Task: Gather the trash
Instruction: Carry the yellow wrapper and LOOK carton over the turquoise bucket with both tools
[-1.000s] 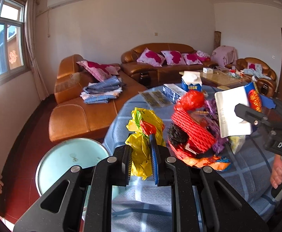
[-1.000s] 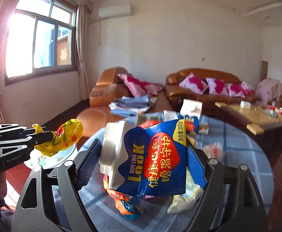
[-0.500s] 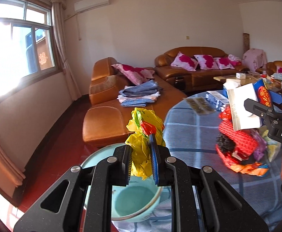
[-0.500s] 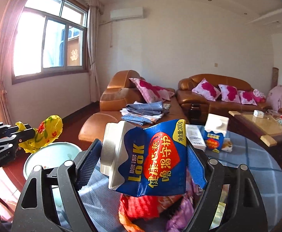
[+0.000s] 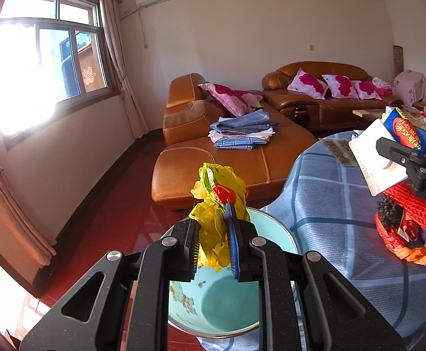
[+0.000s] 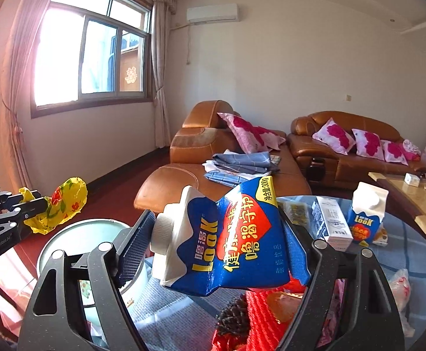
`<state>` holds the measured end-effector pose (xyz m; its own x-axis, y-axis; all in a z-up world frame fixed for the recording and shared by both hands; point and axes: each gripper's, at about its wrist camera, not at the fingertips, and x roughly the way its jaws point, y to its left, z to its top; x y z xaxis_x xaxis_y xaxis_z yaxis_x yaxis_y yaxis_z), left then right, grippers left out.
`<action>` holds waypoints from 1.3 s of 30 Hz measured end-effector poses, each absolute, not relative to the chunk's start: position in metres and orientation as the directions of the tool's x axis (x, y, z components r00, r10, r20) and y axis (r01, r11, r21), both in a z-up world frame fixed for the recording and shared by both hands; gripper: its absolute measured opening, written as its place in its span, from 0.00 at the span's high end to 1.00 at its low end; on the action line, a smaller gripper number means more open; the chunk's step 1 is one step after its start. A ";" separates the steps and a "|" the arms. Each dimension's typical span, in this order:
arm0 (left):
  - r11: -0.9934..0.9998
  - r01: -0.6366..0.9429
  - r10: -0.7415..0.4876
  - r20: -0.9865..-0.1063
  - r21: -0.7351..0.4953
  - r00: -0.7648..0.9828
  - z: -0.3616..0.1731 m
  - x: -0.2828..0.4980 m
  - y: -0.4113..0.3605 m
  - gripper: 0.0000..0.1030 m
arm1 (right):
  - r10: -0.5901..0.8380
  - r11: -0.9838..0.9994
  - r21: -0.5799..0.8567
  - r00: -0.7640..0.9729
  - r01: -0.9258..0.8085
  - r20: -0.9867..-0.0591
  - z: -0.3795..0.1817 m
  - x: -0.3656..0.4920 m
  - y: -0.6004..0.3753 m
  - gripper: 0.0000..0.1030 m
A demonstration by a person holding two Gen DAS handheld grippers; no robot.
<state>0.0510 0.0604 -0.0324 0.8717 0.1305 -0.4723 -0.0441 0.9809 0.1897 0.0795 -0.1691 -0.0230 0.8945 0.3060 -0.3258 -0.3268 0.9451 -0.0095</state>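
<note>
We judge our left gripper [image 5: 215, 242], clenched on the crumpled yellow plastic bag [image 5: 217, 204], sits over the pale green round basin [image 5: 213, 301], nearer than our right gripper [image 6: 217, 251], which clamps the dented blue-and-white milk carton [image 6: 224, 239] above the table.

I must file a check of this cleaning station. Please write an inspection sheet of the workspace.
Surface: round table, blue checked cloth.
Job's things: yellow wrapper and crushed blue carton, both held; teal basin beside the table, under the wrapper.
Clutter: red net heap; upright carton; white box.
Tongs: left tongs shut on wrapper; right tongs gripping carton.
Cables: nothing seen.
Surroundings: leather sofas, folded cloths, window.
</note>
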 end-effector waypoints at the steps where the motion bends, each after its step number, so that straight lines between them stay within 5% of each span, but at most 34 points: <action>1: 0.980 -0.048 0.135 -0.473 0.192 0.871 -0.032 0.052 0.061 0.84 | 0.309 0.944 -0.012 0.893 -0.331 -0.327 -0.023 0.081 -0.167 0.23; 39: 0.935 -0.160 0.315 -0.531 0.318 0.786 -0.053 0.070 0.090 0.84 | 0.463 0.819 -0.144 0.787 -0.556 -0.408 -0.057 0.118 -0.096 0.23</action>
